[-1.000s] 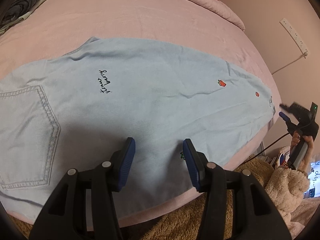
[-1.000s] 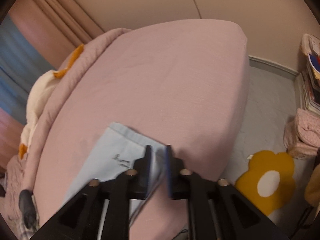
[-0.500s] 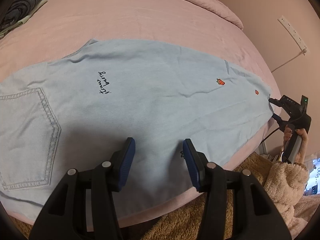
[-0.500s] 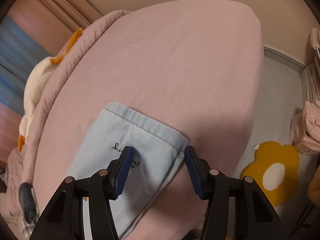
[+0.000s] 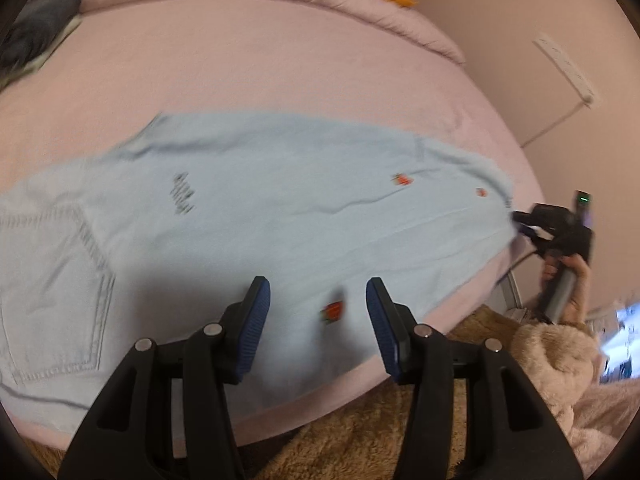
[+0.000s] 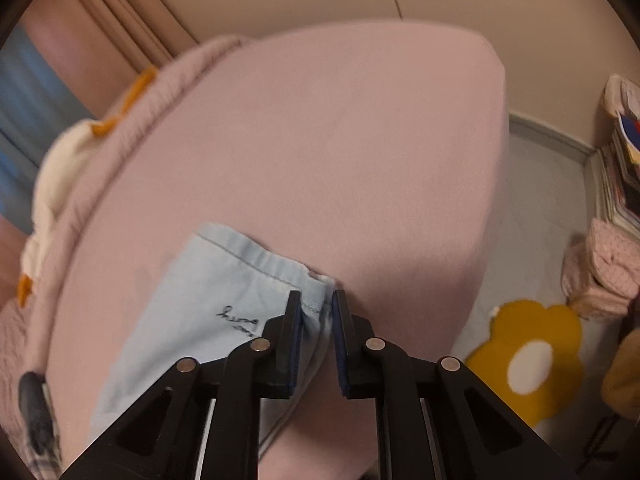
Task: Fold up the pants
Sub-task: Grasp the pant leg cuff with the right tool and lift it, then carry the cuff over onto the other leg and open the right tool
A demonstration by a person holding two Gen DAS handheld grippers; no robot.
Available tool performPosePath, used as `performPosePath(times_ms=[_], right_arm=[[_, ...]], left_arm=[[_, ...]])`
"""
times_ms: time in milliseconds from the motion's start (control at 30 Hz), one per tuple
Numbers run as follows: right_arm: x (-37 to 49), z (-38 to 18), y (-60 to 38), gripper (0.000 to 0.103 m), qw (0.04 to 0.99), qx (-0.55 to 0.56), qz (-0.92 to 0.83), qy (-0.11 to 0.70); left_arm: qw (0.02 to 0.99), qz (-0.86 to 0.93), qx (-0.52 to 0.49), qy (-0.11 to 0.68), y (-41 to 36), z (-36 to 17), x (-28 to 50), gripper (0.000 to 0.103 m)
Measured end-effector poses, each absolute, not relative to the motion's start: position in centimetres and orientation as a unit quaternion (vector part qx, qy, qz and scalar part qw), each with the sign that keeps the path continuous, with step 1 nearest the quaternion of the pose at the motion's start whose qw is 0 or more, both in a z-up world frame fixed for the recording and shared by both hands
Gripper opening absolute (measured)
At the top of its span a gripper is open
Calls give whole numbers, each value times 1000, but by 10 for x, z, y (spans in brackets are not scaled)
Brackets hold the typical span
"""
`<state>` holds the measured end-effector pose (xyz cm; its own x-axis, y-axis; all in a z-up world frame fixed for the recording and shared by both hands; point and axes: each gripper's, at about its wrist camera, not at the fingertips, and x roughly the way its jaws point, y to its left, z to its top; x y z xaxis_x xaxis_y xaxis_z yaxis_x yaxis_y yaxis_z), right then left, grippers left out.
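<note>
On the pink-sheeted bed [image 5: 280, 64] my pale blue denim pants [image 5: 248, 216] lie flat lengthwise. I judge the hem-to-waist fold is starting: my right claw [image 6: 316, 316] pinches the hem corner; my left claw [image 5: 318, 312] hovers wide open, empty. Next: lift the hem evenly. The black embroidered script is unreadable.

Light blue pants [image 5: 248, 216] spread flat across pink bed [image 5: 280, 72], back pocket at left, small red motifs toward the hem end. Left claw [image 5: 318, 320] spread wide above the near edge of the fabric, gripping nothing. Right claw [image 5: 520, 222] at the hem, far right, hand-held.
</note>
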<state>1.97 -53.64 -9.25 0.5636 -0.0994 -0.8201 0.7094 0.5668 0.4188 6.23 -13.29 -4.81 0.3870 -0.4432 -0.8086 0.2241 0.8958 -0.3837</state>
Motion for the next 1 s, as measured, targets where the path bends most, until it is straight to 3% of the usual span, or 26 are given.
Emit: performPosePath(times_ms=[100,167,200,333,400,533,600,633,867,1000], right_arm=[[9,-90,-543,21,785,422,-247,380],[2,-86,-544,43,782,424,-259,375],[-2,-85,-546,50,782,429,-261,369],[-8,-87,-549,51,780,480,-206,344],[-1,-97,-547,51,772,500,-174,353],[14,-102,-539,51,780,486,-170,355],[17,-99,-537,28,784,480,-187,346],[18,-98,-536,12,785,481,-187,344],[6,-11,-484,12,890,386,-80,229],[12,34,-410,12,927,297,51,223]], left_arm=[[816,-221,-114,521,-143,-51,67,53],[806,-233,-115,531,-151,-60,71,53],[802,-236,-115,537,-153,-64,73,54],[793,-236,-121,548,-158,-81,79,56],[787,-244,-135,551,-156,-80,82,62],[778,-249,-156,555,-151,-80,84,62],[778,-250,-160,554,-150,-79,84,62],[777,-249,-163,554,-149,-78,82,62],[790,-240,-174,537,-131,-61,73,61],[801,-238,-208,508,-110,-46,76,61]])
